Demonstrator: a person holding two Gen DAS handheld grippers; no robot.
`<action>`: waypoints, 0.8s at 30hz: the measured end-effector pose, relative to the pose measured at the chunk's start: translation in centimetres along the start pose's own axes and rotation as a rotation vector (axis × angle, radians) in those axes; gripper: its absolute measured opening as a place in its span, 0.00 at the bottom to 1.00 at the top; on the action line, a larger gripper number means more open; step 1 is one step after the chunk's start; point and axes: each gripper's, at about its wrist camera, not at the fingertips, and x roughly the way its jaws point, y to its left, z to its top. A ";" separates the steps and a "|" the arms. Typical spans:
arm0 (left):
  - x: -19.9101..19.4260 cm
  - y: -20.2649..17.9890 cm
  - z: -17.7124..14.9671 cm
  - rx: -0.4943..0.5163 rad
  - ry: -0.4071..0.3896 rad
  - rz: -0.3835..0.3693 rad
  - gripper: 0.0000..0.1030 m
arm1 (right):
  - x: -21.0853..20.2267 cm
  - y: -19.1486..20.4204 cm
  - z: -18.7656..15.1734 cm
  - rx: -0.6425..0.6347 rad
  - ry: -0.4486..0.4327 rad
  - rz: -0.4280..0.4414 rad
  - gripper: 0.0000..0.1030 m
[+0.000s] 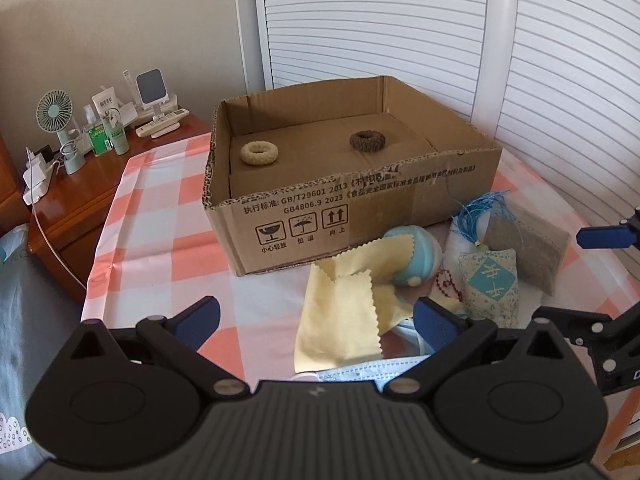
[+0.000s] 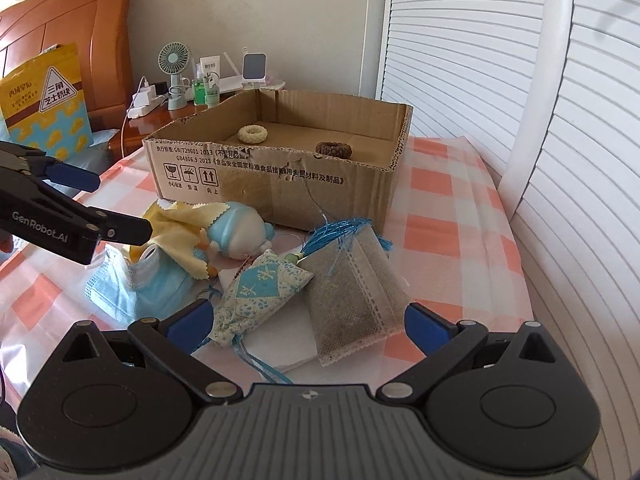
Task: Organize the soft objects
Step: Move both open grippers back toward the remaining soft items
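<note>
An open cardboard box (image 1: 340,224) (image 2: 280,188) holds a cream scrunchie (image 1: 259,153) (image 2: 253,133) and a dark brown scrunchie (image 1: 367,141) (image 2: 333,148). In front of it lies a pile: a yellow cloth (image 1: 340,316) (image 2: 180,224), a blue-and-white plush toy (image 1: 416,256) (image 2: 240,232), a blue patterned sachet (image 1: 490,284) (image 2: 260,292), a grey mesh pouch (image 1: 528,240) (image 2: 356,300) and a blue face mask (image 1: 360,372) (image 2: 136,284). My left gripper (image 1: 316,320) is open above the yellow cloth. My right gripper (image 2: 308,324) is open over the sachet and pouch. Both are empty.
The pink-and-white checked cloth (image 1: 160,216) covers the table. A wooden nightstand (image 1: 80,184) at the left carries a small fan (image 1: 56,120), bottles and chargers. White slatted doors (image 1: 440,40) stand behind. A yellow bag (image 2: 44,96) leans by the headboard.
</note>
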 end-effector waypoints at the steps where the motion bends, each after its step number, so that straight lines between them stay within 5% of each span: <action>1: 0.3 0.0 -0.1 0.005 0.009 0.008 0.99 | 0.0 0.1 -0.1 -0.002 0.002 0.001 1.00; 16: -1.7 1.6 -2.1 -0.046 0.018 0.045 0.99 | 0.1 3.3 0.3 -0.099 -0.010 0.166 1.00; 24: -2.7 3.0 -2.6 -0.083 0.000 0.066 0.99 | 1.2 7.0 0.4 -0.225 0.033 0.292 0.85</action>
